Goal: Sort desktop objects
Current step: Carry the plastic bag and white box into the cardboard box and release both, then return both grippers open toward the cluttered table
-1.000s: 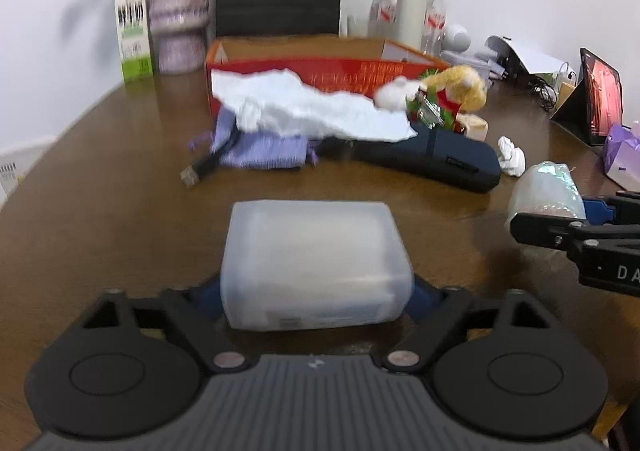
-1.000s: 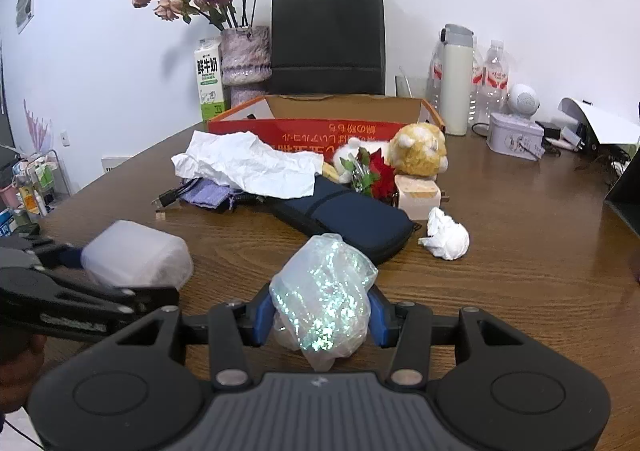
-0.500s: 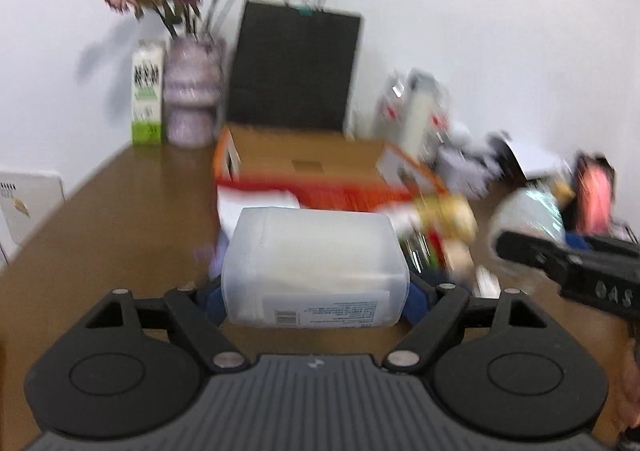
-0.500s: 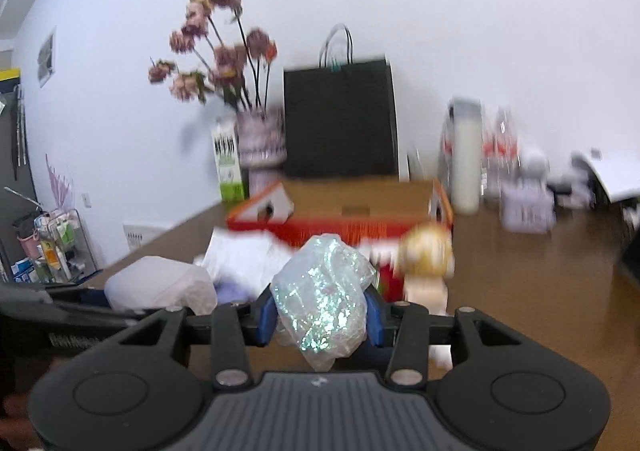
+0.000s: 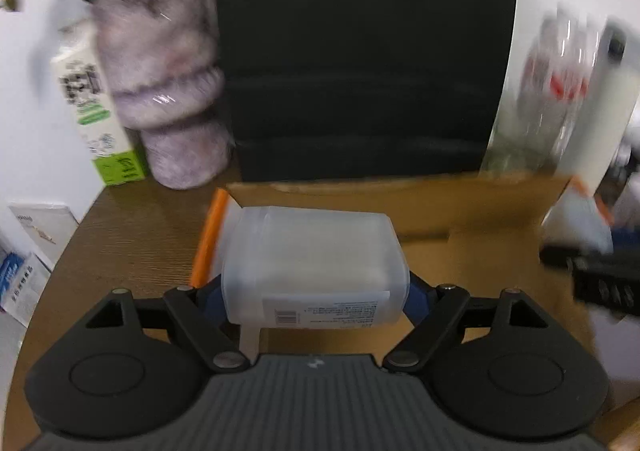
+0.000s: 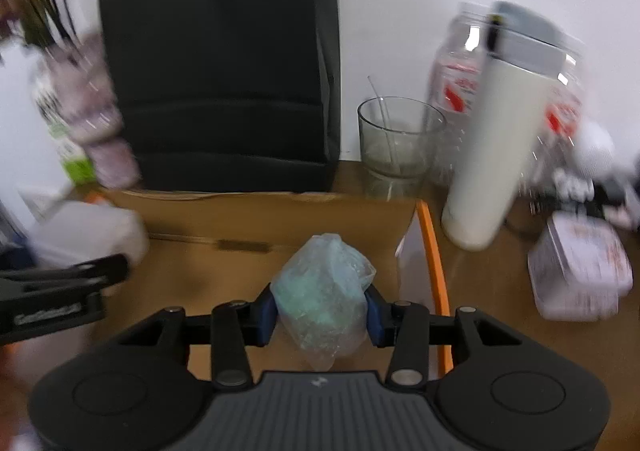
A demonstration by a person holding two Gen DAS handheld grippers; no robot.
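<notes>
Both of my loads now hang over the open cardboard box [image 5: 472, 211], and that is what the coming move turns on: each thing has the box's brown floor under it, not the worktop [image 5: 132, 227].

My left gripper [image 5: 314, 293] stands wide, its blue fingers [image 5: 416, 297] pressed against the two ends of the translucent plastic container [image 5: 312, 263]. The container's long axis runs crosswise between the fingers, label side toward me, and it sits near the box's left orange-edged wall [image 5: 208, 239].

My right gripper [image 6: 320, 315] is about half closed, its fingers [image 6: 266, 311] pinching the crumpled iridescent plastic bag [image 6: 324, 291], which bulges above and hangs below them. The bag sits toward the box's right side, with the right orange rim [image 6: 432, 251] just beside it. In the right view my left gripper shows at the left, the two loads side by side and apart.

Both hands are tilted steeply forward and down toward the box, with the black paper bag [image 6: 224, 63] standing just behind it. I judge each hand could let go where it is; the right one is nearer a wall, so the bag is the likelier to catch the rim.
</notes>
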